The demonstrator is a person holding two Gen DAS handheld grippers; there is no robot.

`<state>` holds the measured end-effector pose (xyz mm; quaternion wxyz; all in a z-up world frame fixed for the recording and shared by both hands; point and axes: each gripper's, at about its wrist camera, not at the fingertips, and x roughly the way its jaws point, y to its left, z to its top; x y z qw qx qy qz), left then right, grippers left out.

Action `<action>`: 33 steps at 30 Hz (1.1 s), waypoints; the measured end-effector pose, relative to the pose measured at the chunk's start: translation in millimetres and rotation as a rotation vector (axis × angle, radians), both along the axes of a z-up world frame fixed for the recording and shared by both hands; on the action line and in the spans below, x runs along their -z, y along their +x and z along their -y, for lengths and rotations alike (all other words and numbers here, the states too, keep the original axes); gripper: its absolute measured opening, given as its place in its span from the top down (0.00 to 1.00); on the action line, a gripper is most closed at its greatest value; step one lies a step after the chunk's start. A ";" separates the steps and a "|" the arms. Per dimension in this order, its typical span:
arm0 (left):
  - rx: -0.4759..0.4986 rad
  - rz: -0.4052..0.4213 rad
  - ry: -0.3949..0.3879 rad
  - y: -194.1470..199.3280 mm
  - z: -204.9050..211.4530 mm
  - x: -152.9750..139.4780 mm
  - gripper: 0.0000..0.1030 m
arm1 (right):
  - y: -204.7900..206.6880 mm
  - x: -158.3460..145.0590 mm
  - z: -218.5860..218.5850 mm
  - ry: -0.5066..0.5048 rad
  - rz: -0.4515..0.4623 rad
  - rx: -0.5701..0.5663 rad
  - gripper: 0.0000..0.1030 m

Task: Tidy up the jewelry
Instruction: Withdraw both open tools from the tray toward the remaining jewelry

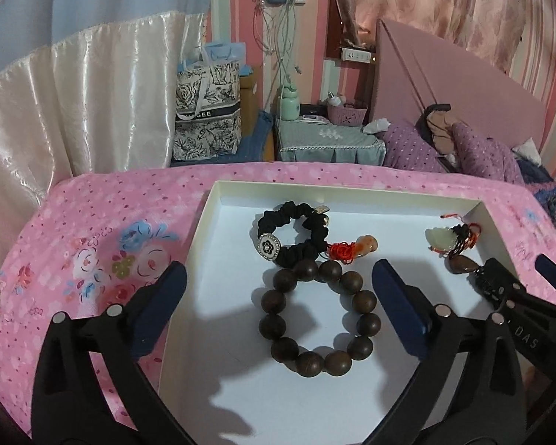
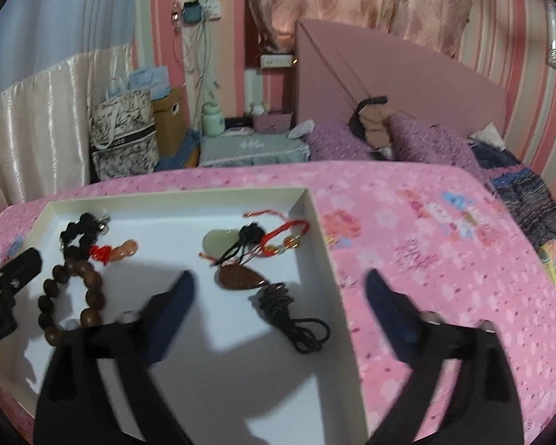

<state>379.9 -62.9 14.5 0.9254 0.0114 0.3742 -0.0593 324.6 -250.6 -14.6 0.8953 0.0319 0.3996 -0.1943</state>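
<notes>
Left wrist view — "DAS" on right claw (image 1: 530, 278), "GEE" on floral bag (image 1: 207, 113); both claws wide, empty.

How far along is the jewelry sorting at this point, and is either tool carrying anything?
Done, it seems: the wooden bead bracelet, black scrunchie, jade pendant, red cord bracelet and brown pendant all lie inside the white box. In hand: nothing; the left tool and right tool are both open and empty. Left: no jewelry shows on the pink cloth, so perhaps only tidying.
</notes>
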 end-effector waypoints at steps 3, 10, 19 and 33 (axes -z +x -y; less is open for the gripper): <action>-0.008 -0.027 -0.012 3.8 -4.1 1.9 0.03 | 1.4 2.0 4.2 0.002 -0.011 0.021 0.03; -0.049 -0.035 0.011 5.3 -4.6 -7.9 0.03 | 5.5 0.7 14.0 0.052 -0.060 0.059 0.03; -0.070 0.001 0.103 -46.7 -4.4 -66.7 0.03 | -25.5 -49.3 17.6 -0.015 -0.090 0.061 0.03; -0.073 -0.035 0.033 -146.0 -37.5 -67.5 0.03 | -143.7 -90.2 29.3 -0.048 -0.078 0.008 0.03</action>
